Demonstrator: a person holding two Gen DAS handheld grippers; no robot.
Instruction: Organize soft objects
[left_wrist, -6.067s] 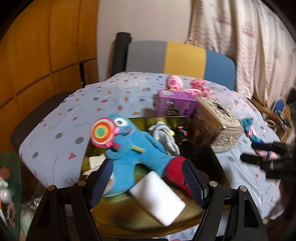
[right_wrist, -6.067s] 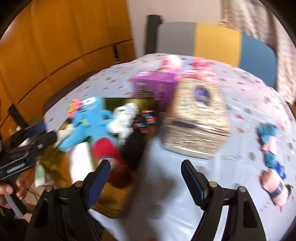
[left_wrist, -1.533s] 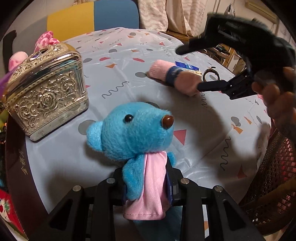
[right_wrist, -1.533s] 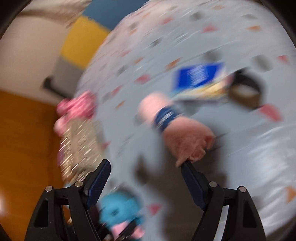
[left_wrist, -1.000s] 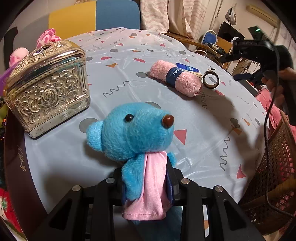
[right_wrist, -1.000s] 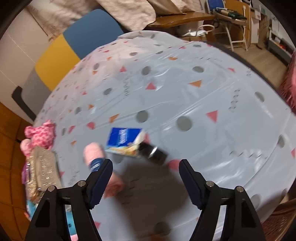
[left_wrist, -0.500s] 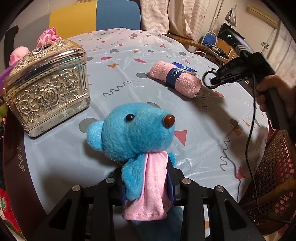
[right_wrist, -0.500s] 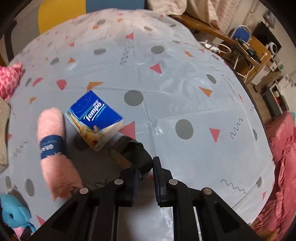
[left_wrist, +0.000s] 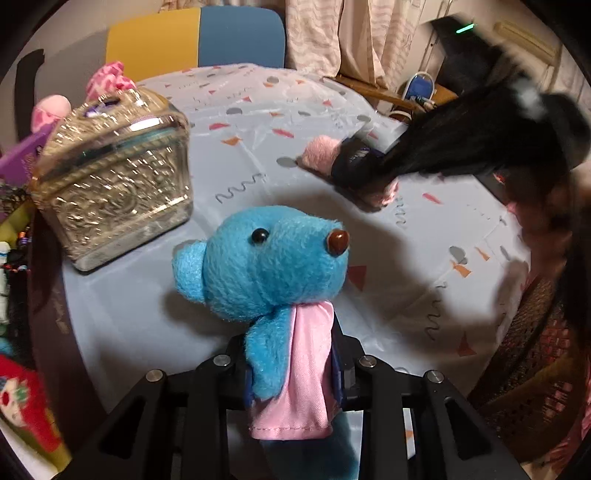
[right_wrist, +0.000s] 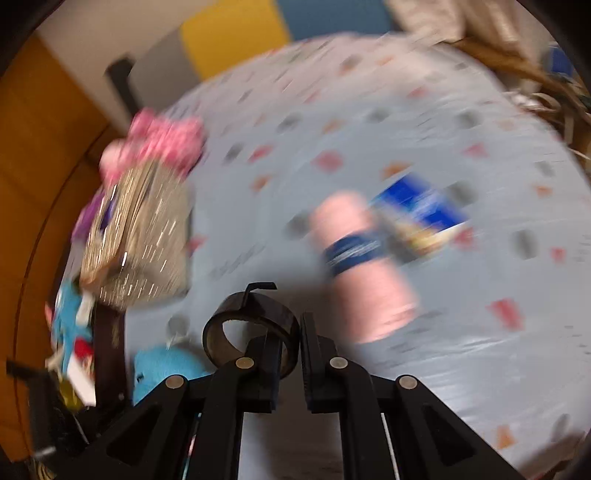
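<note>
Left wrist view. The left gripper (left_wrist: 291, 373) has its jaws clamped on the body of a blue plush bear (left_wrist: 273, 266) with a pink satin bib, head upright above the jaws; the grip low on the body keeps the head free, probably for carrying it to the other soft toys. Ahead and left of the jaws an ornate silver box (left_wrist: 110, 184) stands on the table (left_wrist: 147, 314), with a pink plush toy (left_wrist: 107, 79) behind it. Ahead and right, a rolled pink towel (left_wrist: 319, 153) with a dark band lies on the cloth, partly covered by the blurred right gripper (left_wrist: 461, 147). This view alone shows the bear's face and grasp.

Right wrist view. The picture is motion-blurred. The right gripper (right_wrist: 286, 354) has its jaws closed on the wall of a dark tape roll (right_wrist: 251, 325), which stands out just ahead and left of them. The towel (right_wrist: 362, 262) lies ahead and right of the jaws, beside a blue tissue pack (right_wrist: 421, 210) that the other view hides. The bear (right_wrist: 162, 369) shows only as a blue patch left of the jaws.
</note>
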